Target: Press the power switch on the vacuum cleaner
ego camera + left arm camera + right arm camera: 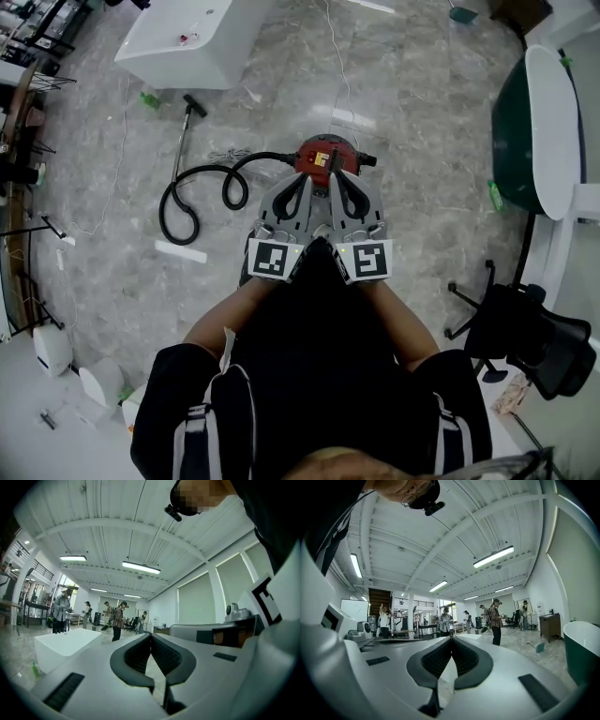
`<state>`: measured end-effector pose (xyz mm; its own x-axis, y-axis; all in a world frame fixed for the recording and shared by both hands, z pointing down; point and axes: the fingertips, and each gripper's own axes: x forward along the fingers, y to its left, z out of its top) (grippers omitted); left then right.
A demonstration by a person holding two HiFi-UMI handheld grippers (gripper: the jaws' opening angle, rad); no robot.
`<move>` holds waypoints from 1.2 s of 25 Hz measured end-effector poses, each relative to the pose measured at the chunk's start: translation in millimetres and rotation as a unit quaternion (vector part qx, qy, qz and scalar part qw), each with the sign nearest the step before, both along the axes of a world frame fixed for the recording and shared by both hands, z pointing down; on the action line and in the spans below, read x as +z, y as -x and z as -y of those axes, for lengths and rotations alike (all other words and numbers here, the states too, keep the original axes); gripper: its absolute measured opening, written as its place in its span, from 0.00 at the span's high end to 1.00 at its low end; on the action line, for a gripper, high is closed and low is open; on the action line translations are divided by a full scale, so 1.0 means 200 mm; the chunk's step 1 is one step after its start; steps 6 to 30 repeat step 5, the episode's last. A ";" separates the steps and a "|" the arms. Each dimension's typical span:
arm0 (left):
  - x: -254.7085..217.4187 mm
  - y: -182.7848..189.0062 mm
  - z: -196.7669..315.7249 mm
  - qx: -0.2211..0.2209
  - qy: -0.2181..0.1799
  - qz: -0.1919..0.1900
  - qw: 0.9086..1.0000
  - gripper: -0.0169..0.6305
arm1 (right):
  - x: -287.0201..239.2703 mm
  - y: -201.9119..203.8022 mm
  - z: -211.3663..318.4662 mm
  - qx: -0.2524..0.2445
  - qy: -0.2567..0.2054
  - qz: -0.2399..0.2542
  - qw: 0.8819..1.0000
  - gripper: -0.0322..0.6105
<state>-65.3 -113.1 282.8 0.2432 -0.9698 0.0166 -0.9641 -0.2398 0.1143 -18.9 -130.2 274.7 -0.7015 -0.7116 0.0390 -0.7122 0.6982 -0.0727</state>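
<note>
The red vacuum cleaner [322, 153] stands on the marble floor just beyond my two grippers in the head view. Its black hose [200, 190] coils to the left and ends in a wand [184, 136]. My left gripper [305, 180] and right gripper [335, 180] are held side by side in front of the person, tips over the near edge of the vacuum. Both are shut with nothing between the jaws. In the left gripper view the left gripper [151, 635] points level across the room, as does the right gripper [451, 638] in its own view; neither shows the vacuum. The switch is hidden.
A white bathtub [184, 43] stands at the far left and a green-and-white tub [547, 131] at the right. A black office chair [527, 339] is near the right. A white bar [180, 251] lies on the floor. Several people [495, 618] stand far off.
</note>
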 end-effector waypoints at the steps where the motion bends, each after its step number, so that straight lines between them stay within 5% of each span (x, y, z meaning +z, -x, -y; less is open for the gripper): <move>1: -0.01 0.01 0.00 -0.005 0.001 0.001 1.000 0.94 | 0.01 0.01 -0.01 -0.001 0.002 -0.002 1.000 0.92; 30: -0.03 0.07 -0.01 -0.019 0.005 -0.001 1.000 0.94 | 0.01 0.04 -0.04 -0.003 -0.001 -0.002 1.000 0.92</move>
